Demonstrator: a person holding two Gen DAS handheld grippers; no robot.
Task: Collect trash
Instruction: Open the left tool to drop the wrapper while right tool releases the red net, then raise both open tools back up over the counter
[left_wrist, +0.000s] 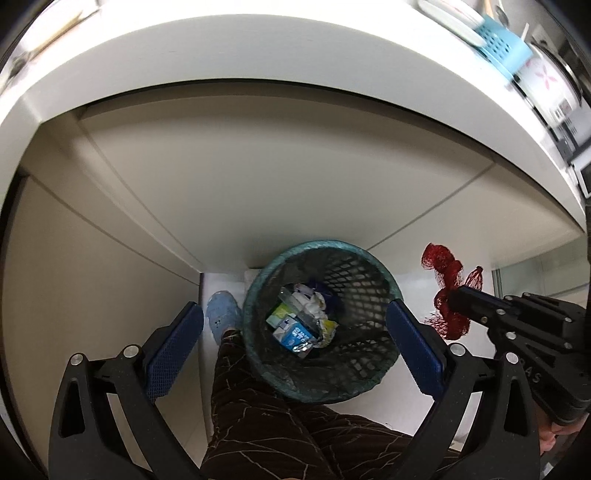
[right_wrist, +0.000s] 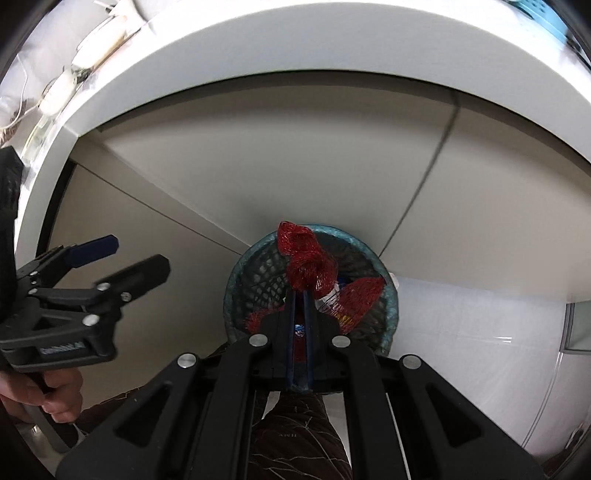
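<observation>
A round black mesh waste basket with a teal liner (left_wrist: 369, 391) stands on the white floor under a counter; it also shows in the right wrist view (right_wrist: 391, 314). Inside lie a blue-and-white carton (left_wrist: 293, 334) and crumpled wrappers. My right gripper (right_wrist: 300, 295) is shut on a red mesh net bag (right_wrist: 308, 264) and holds it above the basket; the bag also shows in the left wrist view (left_wrist: 448, 291), right of the basket. My left gripper (left_wrist: 295, 347) is open and empty above the basket, and it shows at the left of the right wrist view (right_wrist: 136, 258).
A white countertop edge (left_wrist: 258, 62) overhangs beige cabinet fronts (left_wrist: 258, 184) behind the basket. The person's brown patterned trouser leg (left_wrist: 258, 424) and blue slipper (left_wrist: 221, 310) are beside the basket. A light blue perforated basket (left_wrist: 502, 44) sits on the counter at the right.
</observation>
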